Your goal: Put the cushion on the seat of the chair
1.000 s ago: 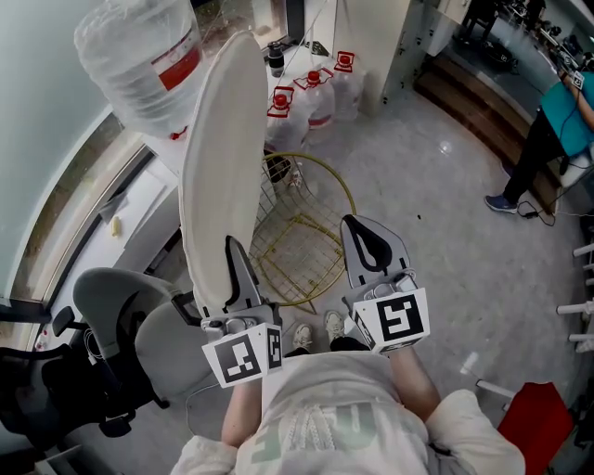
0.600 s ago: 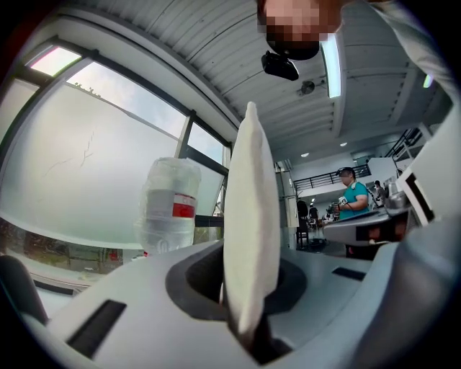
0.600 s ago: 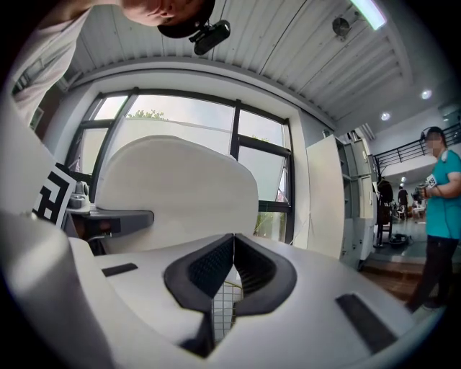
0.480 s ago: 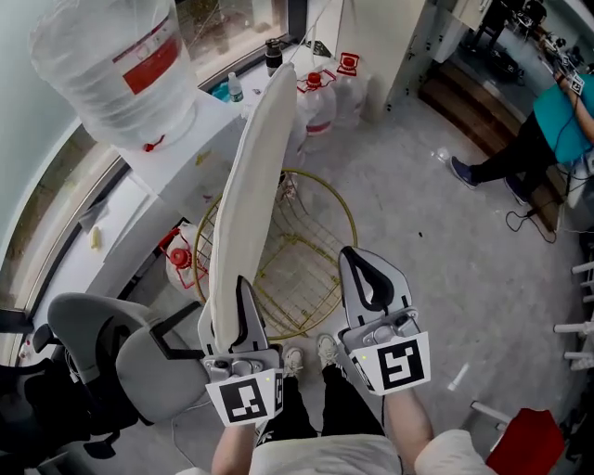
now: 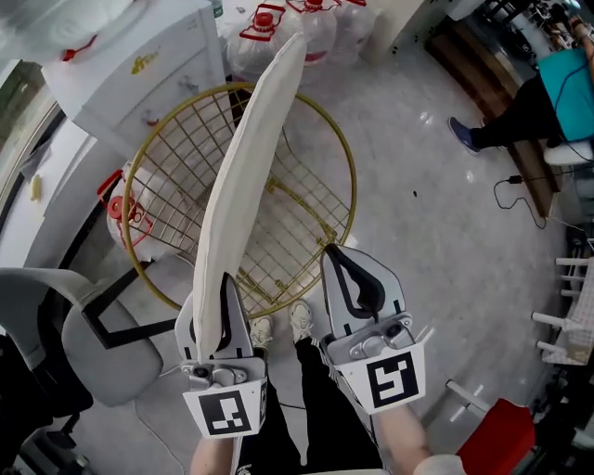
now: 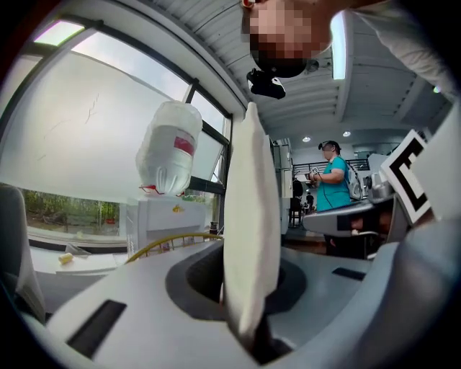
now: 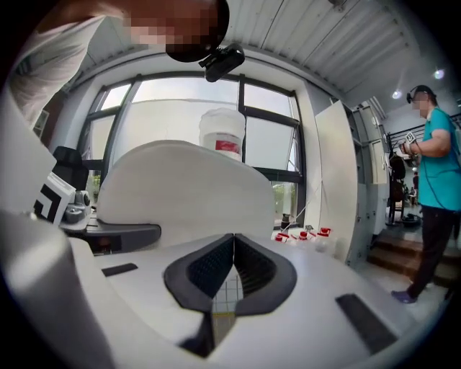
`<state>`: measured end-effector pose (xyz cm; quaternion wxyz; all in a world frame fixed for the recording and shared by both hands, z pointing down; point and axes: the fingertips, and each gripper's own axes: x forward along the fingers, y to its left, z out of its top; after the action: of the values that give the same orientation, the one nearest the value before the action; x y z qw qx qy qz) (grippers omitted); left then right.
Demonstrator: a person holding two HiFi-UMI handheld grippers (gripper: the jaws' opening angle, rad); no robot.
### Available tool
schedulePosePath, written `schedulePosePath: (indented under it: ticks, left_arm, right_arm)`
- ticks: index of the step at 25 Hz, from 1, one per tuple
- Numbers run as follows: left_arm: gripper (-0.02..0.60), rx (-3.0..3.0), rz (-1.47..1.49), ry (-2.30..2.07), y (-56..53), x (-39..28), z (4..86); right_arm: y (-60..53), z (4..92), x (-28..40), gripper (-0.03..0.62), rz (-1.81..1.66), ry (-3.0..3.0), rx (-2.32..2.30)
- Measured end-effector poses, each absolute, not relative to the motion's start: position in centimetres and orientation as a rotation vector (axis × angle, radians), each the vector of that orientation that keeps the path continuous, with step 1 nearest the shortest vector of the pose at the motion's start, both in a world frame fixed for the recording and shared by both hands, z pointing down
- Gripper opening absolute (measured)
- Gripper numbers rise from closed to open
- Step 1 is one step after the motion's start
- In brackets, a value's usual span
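Observation:
A cream-white round cushion (image 5: 243,176) stands on edge, rising up and away from my left gripper (image 5: 212,301), which is shut on its lower rim. In the left gripper view the cushion (image 6: 251,230) fills the middle, pinched between the jaws. Below it on the floor stands the gold wire chair (image 5: 320,139) with its round mesh seat; the cushion hangs over the seat's middle. My right gripper (image 5: 345,264) is to the cushion's right, over the chair's near rim, shut with nothing in it. In the right gripper view its black pads (image 7: 216,267) meet, and the cushion (image 7: 187,187) shows broadside at left.
A white water dispenser cabinet (image 5: 139,65) stands beyond the chair at left, with red-capped water jugs (image 5: 278,23) next to it. A grey office chair (image 5: 56,325) is at near left. A person in teal (image 5: 557,93) stands far right. A red object (image 5: 497,441) lies at bottom right.
Both grippers have sunk towards the floor, the left one carrying the cushion. The wire chair now looks larger and closer, with the cushion over its seat.

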<state>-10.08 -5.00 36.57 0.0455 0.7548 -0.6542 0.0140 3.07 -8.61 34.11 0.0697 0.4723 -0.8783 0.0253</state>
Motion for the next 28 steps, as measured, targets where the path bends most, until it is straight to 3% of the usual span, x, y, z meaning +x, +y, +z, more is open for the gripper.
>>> schedulePosePath:
  ticks: [14,28]
  left_arm:
    - [0.05,2.201,0.181,-1.863,-1.9,-7.7,45.8]
    - [0.049,2.052,-0.237,-1.212,-2.2,-5.0,49.0]
  right_arm:
    - [-7.7,41.6,4.0,0.017,0.187,-2.586,1.387]
    - [-8.0,42.2,5.9,0.017,0.289,-2.595,1.422]
